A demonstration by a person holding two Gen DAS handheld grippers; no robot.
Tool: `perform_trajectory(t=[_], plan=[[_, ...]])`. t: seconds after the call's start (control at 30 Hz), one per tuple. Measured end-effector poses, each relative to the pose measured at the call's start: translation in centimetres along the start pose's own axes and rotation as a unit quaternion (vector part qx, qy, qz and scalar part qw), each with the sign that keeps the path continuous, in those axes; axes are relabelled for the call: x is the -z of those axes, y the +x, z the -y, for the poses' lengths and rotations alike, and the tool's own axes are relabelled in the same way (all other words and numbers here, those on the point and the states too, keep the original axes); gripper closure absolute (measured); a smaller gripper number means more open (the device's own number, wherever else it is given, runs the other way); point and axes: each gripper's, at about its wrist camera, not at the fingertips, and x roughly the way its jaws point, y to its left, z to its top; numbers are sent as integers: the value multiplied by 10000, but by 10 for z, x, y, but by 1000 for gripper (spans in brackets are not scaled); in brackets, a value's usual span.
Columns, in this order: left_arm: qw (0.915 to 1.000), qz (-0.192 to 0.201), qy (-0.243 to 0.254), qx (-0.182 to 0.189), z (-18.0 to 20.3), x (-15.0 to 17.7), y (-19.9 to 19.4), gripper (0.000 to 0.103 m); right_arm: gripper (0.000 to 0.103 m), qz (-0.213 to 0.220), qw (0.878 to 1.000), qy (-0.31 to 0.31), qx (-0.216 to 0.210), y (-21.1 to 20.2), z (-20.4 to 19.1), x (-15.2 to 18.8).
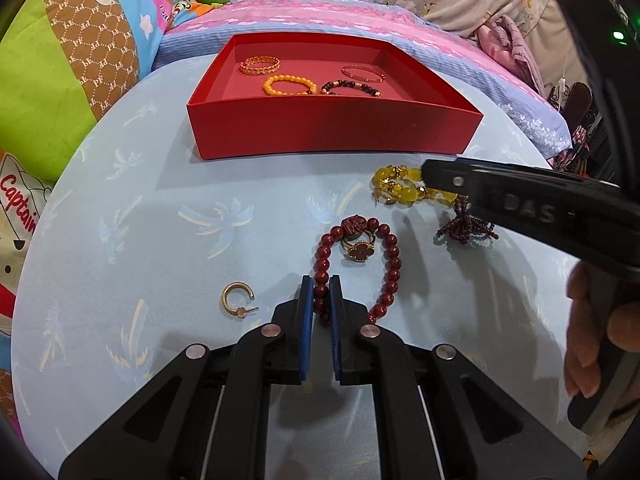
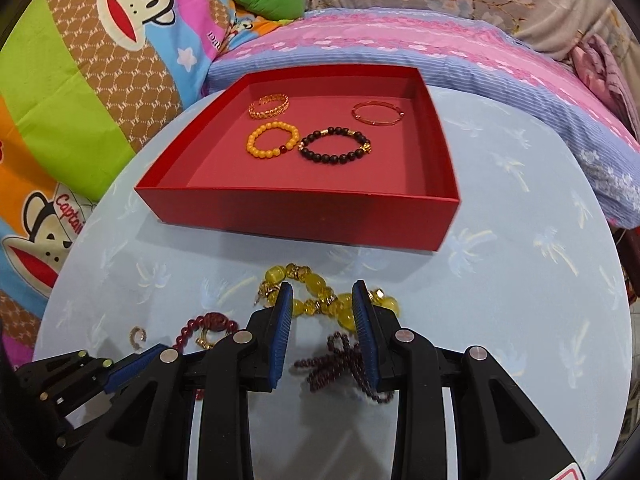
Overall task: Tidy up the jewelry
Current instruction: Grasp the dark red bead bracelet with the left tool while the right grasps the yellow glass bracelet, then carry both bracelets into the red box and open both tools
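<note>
The left gripper (image 1: 321, 292) is clenched on the near-left strand of the red bracelet (image 1: 394, 258), well in front of the box (image 1: 336, 130). A ring (image 1: 357, 249) lies inside its loop, so lift slowly and straight, lest the beads drag it. The right gripper (image 2: 322, 294) stands released astride the yellow bracelet (image 2: 316, 294), nearer the box. Four bracelets already lie inside; set this one in the bare near half.

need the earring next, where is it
In the left wrist view the gold earring lies on the table, left of the left gripper and red bracelet.
</note>
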Motion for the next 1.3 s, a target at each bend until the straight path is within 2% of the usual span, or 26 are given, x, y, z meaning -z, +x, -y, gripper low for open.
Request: perform_trajectory(t=[0.2, 0.37, 0.43, 0.63, 0.93, 1.3], plan=[[10000, -6, -20, 62, -1, 0, 0, 95, 78, -56, 9997, -179, 133, 14, -3, -2], [9998, -57, -98, 132, -4, -2, 0, 95, 92, -32, 9988, -355, 324, 14, -4, 0], [9997, -101, -136, 175, -5, -3, 1, 95, 94, -36, 9990, -317, 315, 12, -2, 2], [9992, -138, -216, 303, -7, -7, -4, 95, 94, 77, 9998, -103, 160, -8, 3, 7], [9984, 177, -118, 519, 5, -23, -36, 96, 94, 321, 9987, 328, -198, -50, 9, 6], [9937, 686, 347, 817, 37, -70, -79, 96, 94, 777, 9959, 350, -290, -96, 11, -20]])
